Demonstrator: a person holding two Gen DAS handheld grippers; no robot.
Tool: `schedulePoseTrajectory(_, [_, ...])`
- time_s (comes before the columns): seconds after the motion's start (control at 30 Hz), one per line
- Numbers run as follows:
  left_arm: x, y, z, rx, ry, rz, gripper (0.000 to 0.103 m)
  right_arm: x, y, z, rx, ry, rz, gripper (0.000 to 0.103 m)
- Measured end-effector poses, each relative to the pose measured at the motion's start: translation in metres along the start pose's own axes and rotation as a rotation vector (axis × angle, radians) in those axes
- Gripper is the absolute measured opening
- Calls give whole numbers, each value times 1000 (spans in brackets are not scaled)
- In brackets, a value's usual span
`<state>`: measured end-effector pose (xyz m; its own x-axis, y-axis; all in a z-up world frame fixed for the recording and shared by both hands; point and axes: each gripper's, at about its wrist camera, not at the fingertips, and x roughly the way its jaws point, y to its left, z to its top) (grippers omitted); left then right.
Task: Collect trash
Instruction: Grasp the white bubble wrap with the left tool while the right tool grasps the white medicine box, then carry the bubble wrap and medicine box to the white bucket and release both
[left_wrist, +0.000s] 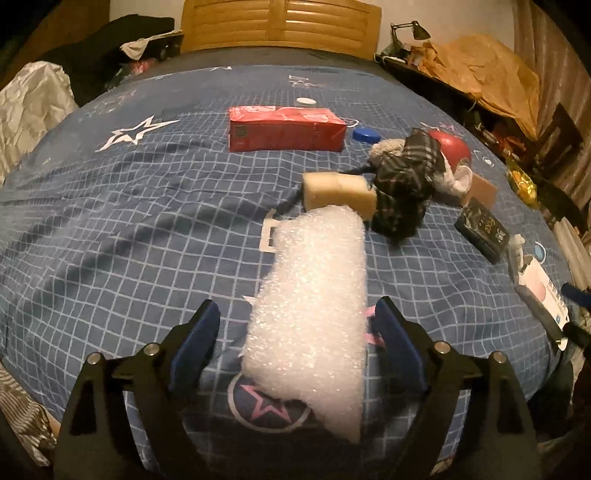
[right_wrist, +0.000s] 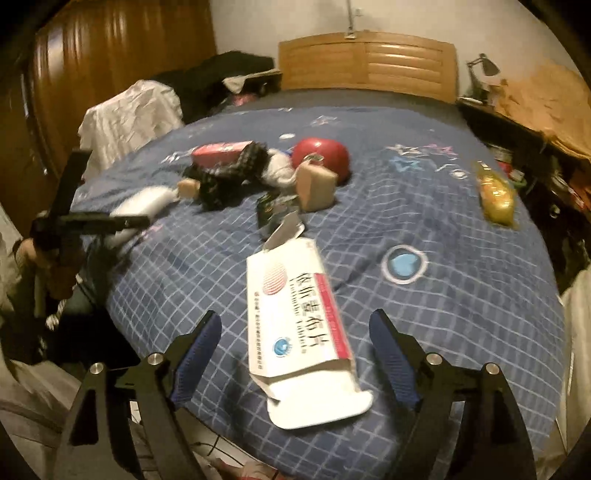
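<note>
Blue checked bedspread (left_wrist: 110, 229) covers the bed under both of your tools. Your left gripper (left_wrist: 295, 314) has its fingers spread wide on either side of a strip of white bubble wrap (left_wrist: 314, 295), which lies flat on the bedspread between them; whether the right finger touches its edge you cannot tell. Beyond it sit a tan sponge (left_wrist: 336, 192), a bundle of dark plaid cloth (left_wrist: 402, 184), a red box (left_wrist: 284, 127) and a red ball (left_wrist: 452, 146). Your right gripper (right_wrist: 295, 325) is also spread wide, hanging over an opened white cardboard box (right_wrist: 299, 325) with red print that lies on the bedspread between the fingers, gripped by neither. A yellow wrapper (right_wrist: 495, 195) lies well apart, toward the bed's right edge.
</note>
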<state>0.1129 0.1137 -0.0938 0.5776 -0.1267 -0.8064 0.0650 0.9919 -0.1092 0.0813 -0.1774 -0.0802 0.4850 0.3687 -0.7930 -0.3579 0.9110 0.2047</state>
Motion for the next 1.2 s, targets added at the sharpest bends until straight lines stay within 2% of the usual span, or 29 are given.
schedulePoseTrajectory(0.07, [4, -2, 1, 12, -6, 5, 83, 9, 2, -2, 2, 12, 8, 79])
schedulePoseTrajectory(0.13, [10, -4, 1, 31, -3, 22, 80, 15, 5, -5, 6, 21, 8, 65])
schedulePoseTrajectory(0.2, [11, -6, 0, 52, -17, 57, 73, 18, 10, -9, -2, 27, -1, 63])
schedulePoseTrajectory(0.23, [11, -8, -1, 58, -25, 55, 67, 19, 11, -11, -9, 26, -10, 58])
schedulePoseTrajectory(0.37, [7, -8, -2, 34, -41, 54, 47, 20, 13, -15, -14, 8, -40, 54])
schedulePoseTrajectory(0.47, [2, -9, -2, -3, -42, 72, 45, 16, 11, -16, 22, -11, -47, 51])
schedulePoseTrajectory(0.6, [-18, -26, -3, 0, -78, 90, 45, 2, 10, -17, 78, -62, -58, 50])
schedulePoseTrajectory(0.83, [-55, -83, 13, 46, -203, 68, 44, -29, 12, -7, 118, -151, -85, 50])
schedulePoseTrajectory(1.07, [-65, -145, 30, 101, -304, 59, 45, -56, 4, 2, 186, -241, -135, 50])
schedulePoseTrajectory(1.2, [-70, -170, 29, 120, -349, 64, 45, -67, 1, -2, 216, -274, -159, 50])
